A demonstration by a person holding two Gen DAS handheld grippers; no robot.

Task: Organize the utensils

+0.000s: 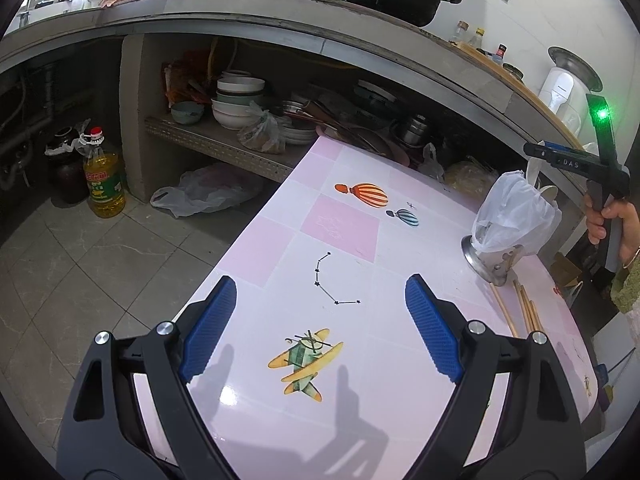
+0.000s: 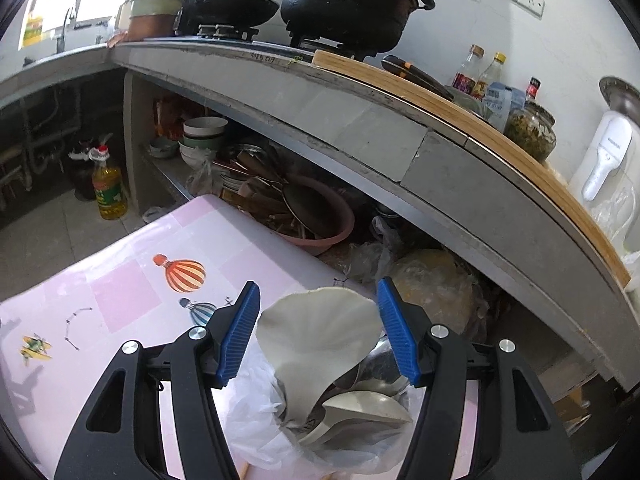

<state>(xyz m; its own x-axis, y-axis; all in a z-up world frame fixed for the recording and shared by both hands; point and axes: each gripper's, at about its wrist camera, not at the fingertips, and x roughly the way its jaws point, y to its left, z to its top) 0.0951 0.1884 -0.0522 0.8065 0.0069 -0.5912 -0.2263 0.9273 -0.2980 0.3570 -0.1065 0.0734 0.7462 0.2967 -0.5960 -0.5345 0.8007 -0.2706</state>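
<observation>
— Hovering over the bag-lined steel utensil holder (image 2: 320,432) at the tabletop's right edge, right gripper (image 2: 318,336) brackets a white fan-shaped ceramic spoon (image 2: 320,332), pads apparently not pressing.
— Why?
— Probably just dropped in. Left gripper (image 1: 320,328) waits wide, empty.

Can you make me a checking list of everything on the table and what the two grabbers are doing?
Surface: pink tablecloth printed with balloons and a plane.
Job's things: metal utensil holder lined with a clear plastic bag, holding a white fan-shaped ladle and metal spoons; wooden chopsticks lying beside it.
Clutter: nothing seen.
Grippers: left gripper open over bare cloth; right gripper open around the ladle, pads not touching.
Cables: nothing seen.
Surroundings: concrete counter with black pots; bowls beneath.
</observation>
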